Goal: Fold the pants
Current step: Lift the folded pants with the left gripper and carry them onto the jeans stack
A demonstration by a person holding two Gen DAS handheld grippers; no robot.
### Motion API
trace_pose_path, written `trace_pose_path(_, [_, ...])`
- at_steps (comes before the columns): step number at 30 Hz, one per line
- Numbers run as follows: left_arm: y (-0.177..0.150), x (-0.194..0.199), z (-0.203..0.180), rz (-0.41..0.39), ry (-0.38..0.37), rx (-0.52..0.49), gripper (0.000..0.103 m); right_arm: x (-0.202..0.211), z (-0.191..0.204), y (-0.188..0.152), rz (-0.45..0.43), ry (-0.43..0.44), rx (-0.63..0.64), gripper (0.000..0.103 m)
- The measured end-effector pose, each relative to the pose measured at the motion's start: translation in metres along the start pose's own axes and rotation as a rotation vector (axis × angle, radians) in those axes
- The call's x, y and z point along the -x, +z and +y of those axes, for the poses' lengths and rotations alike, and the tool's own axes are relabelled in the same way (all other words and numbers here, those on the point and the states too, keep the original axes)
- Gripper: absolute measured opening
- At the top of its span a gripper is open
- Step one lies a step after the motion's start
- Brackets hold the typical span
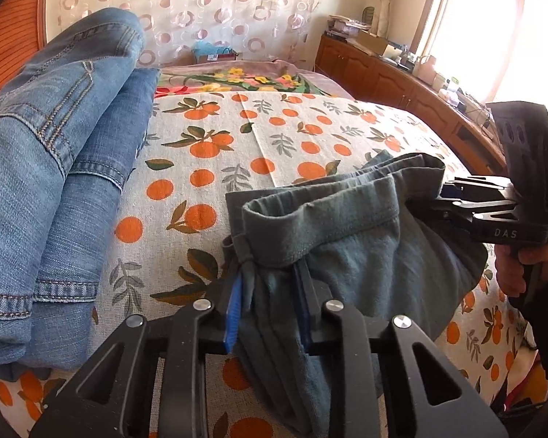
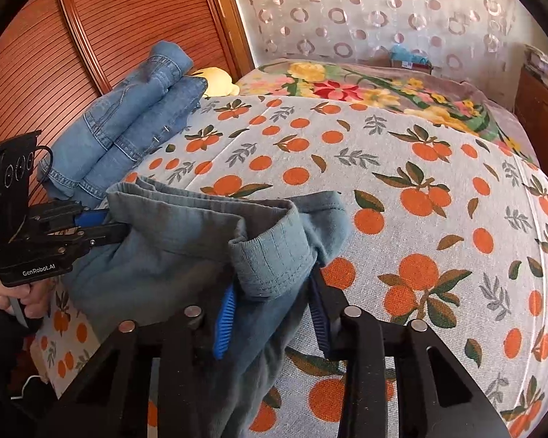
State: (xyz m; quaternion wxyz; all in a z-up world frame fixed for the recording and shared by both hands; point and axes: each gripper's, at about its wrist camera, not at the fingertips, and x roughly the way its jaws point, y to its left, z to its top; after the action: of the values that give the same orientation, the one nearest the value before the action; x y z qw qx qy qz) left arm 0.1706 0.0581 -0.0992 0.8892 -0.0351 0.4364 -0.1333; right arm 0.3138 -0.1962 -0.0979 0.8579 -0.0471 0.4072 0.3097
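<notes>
- The grey-green pants [image 1: 347, 226] are bunched near the near edge of the bed, held up by their waistband between the two grippers.
- The left gripper [image 1: 270, 292] has its blue-padded fingers [image 1: 233, 314] drawn narrow on a gathered fold at the left end of the waistband; cloth fills the gap between the pads and hangs down below them.
- The right gripper [image 2: 274, 314] pinches the other end of the waistband in the same way, the folded band [image 2: 274, 259] sitting just above its pads and the fabric passing down between them.
- In each wrist view the other gripper shows at the side, its fingers reaching into the cloth, with a person's hand [image 1: 529, 266] wrapped on the handle beneath.
- The waistband sags open between the two grips, showing the inside of the pants.
- The bedspread [image 1: 292, 135] is pale, printed with oranges and leaves; a floral blanket [image 2: 365, 87] lies at the far end.
- A stack of folded blue jeans [image 1: 54, 168] lies on the left of the bed, well apart from the pants.
- A wooden cabinet [image 1: 383, 76] with clutter on top runs along the right wall under a bright window.
</notes>
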Motion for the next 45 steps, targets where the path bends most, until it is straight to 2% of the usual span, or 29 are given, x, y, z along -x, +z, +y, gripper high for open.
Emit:
trace_pose_path(3, [-0.001, 0.002, -0.002, 0.003, -0.012, -0.003, 0.019, -0.002, 0.002, 0.000, 0.006, 0.020, -0.001, 0.024])
trace_pose_path(11, [-0.002, 0.008, 0.000, -0.022, -0.020, 0.022, 0.013, 0.006, 0.005, 0.000, -0.032, 0.021, 0.001, 0.017])
trace_pose_path(17, [0.006, 0.046, 0.000, -0.131, -0.027, 0.039, 0.012, 0.039, 0.021, 0.016, -0.130, 0.012, 0.049, 0.016])
trace_pose_path(27, [0.025, 0.127, 0.028, -0.323, 0.063, 0.070, 0.012, 0.062, 0.074, 0.094, -0.261, 0.039, 0.216, 0.016])
trace_pose_path(31, [0.030, 0.149, 0.048, -0.360, 0.125, 0.072, 0.012, 0.048, 0.097, 0.128, -0.278, 0.065, 0.265, 0.016])
trace_pose_path(36, [0.034, 0.159, 0.081, -0.365, 0.187, 0.101, 0.012, 0.023, 0.132, 0.169, -0.271, 0.055, 0.348, 0.016])
trace_pose_path(40, [0.030, 0.153, 0.102, -0.342, 0.203, 0.150, 0.012, -0.015, 0.146, 0.199, -0.213, 0.025, 0.384, 0.016])
trace_pose_path(45, [0.021, 0.154, 0.120, -0.346, 0.207, 0.192, 0.012, -0.048, 0.177, 0.225, -0.187, 0.002, 0.438, 0.016])
